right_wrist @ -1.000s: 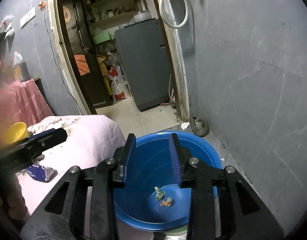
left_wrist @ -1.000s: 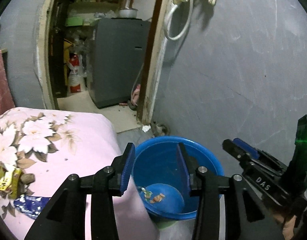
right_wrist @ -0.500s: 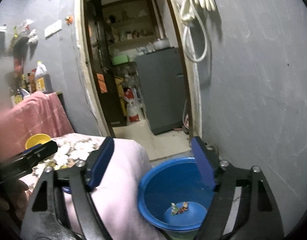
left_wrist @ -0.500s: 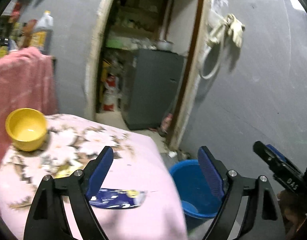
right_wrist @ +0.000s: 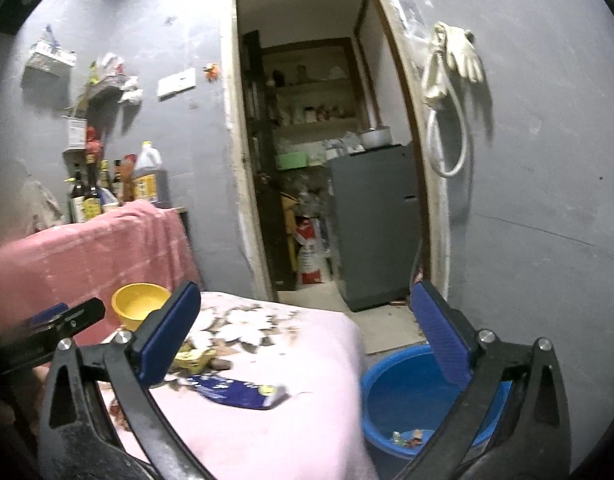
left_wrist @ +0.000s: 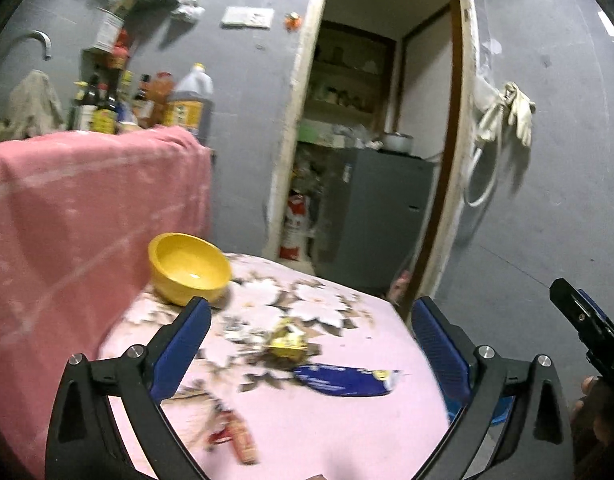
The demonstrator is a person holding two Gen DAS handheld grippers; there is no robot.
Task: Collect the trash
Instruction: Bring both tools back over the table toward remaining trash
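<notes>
My left gripper is open and empty above the pink floral table. On the table lie a blue wrapper, a crumpled yellow wrapper and a red wrapper. My right gripper is open and empty, held over the table's right edge. The blue wrapper and yellow wrapper also show in the right wrist view. A blue basin stands on the floor to the right of the table, with small scraps in it.
A yellow bowl sits at the table's back left, next to a pink cloth draped over a counter with bottles. A doorway with a grey fridge lies behind. Grey wall on the right.
Both grippers opened wide and lifted away from the blue basin, swinging left toward the table. The wrappers and yellow bowl came into view.
</notes>
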